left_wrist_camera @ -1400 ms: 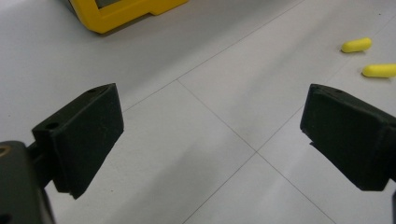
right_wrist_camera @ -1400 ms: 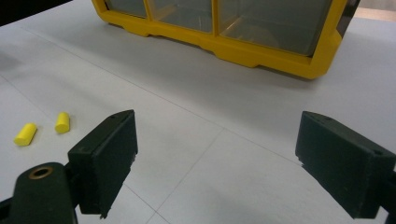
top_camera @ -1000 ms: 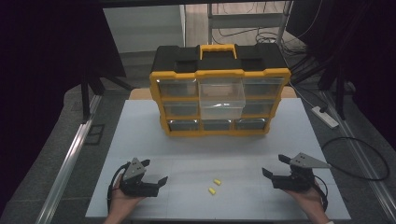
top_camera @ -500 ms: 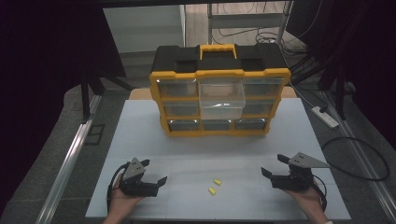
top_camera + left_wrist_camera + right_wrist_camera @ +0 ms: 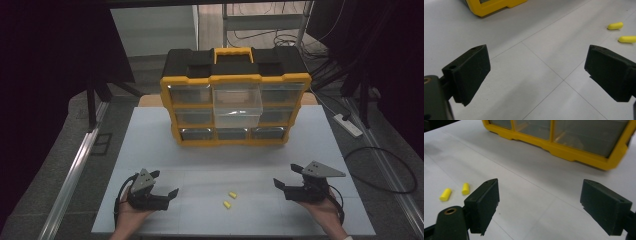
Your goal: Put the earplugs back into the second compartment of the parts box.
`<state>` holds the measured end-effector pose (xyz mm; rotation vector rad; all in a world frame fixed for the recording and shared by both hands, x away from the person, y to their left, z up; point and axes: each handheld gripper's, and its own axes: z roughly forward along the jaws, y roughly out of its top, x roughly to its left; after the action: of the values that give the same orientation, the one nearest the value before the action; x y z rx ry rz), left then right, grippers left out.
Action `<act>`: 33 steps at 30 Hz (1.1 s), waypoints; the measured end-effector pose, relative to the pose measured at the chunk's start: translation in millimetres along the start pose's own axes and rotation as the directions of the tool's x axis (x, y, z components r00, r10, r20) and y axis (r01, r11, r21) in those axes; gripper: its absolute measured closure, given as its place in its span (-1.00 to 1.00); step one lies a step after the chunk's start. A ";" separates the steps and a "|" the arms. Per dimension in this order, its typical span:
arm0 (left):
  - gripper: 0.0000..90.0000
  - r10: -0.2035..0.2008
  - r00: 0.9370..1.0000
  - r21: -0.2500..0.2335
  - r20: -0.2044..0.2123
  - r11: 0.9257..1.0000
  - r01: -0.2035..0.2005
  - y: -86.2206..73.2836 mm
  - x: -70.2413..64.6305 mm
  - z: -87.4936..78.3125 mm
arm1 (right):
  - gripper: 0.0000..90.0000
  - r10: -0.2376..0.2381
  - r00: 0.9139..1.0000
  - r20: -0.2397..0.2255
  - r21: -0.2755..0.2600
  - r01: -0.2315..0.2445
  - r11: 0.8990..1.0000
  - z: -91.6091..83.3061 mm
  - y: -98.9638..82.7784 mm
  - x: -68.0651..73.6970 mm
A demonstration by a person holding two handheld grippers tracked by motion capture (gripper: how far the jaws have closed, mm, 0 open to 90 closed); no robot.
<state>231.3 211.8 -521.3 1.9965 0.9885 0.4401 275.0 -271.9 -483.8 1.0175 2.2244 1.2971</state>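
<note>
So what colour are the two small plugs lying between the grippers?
Yellow. The plugs show best in the right gripper view.

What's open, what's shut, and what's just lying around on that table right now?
Left tongs: open, holding nothing, resting near the table's front.
Right tongs: open, holding nothing.
Two yellow earplugs: lying loose on the white table, between the tongs, close together.
Yellow organizer box: upright, top middle drawer pulled out; other drawers in.
</note>
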 end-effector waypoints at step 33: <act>-0.85 0.008 1.000 0.002 -0.004 1.000 -0.008 -0.1 -1.3 1.0 | -0.56 -0.146 0.965 -0.217 0.125 0.176 0.976 52.8 47.6 61.4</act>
<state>231.0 210.3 -522.0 2.0024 0.9840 0.4480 285.8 -180.0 -467.2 0.7572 2.5298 1.2350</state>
